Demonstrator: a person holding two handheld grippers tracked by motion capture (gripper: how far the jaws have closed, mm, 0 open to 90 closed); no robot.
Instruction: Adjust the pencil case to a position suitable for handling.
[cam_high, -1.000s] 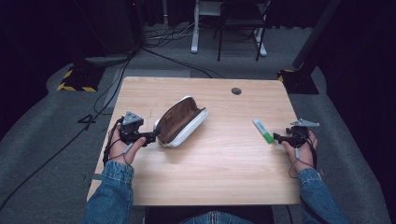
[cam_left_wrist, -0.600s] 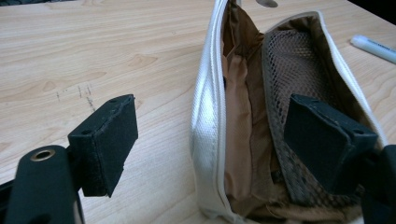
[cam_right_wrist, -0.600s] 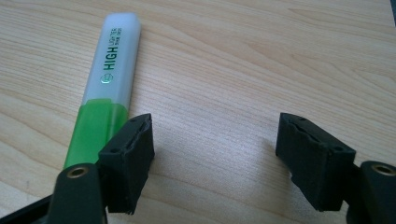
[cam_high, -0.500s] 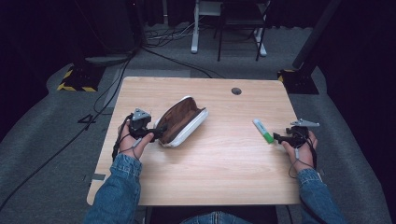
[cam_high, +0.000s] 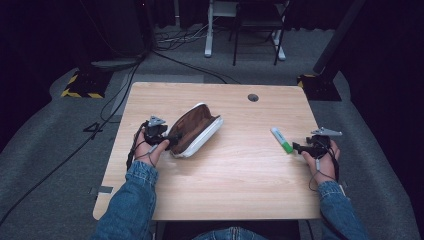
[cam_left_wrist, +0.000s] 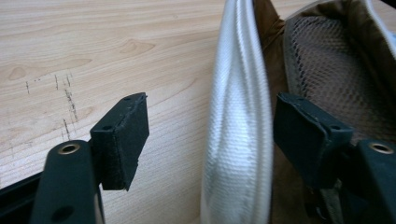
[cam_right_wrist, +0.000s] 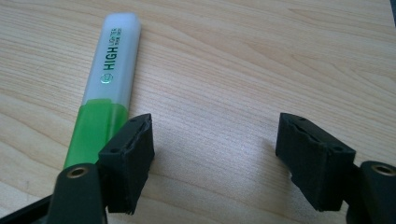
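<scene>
Left gripper jaws are spread wide astride the near wall of an open white fabric pencil case with a brown lining, and nothing is clamped yet.

On the pale wooden table the case is seen lying at left of centre, its mouth open upward; one pad stands outside the white rim and the other inside, against the mesh pocket. A firm hold is best got, it is judged, if the rim is seated deep between the pads before closing, so the fabric is not pinched at its edge. The right gripper is held wide open and empty just beside a green and white highlighter pen, one jaw at the green end.
</scene>
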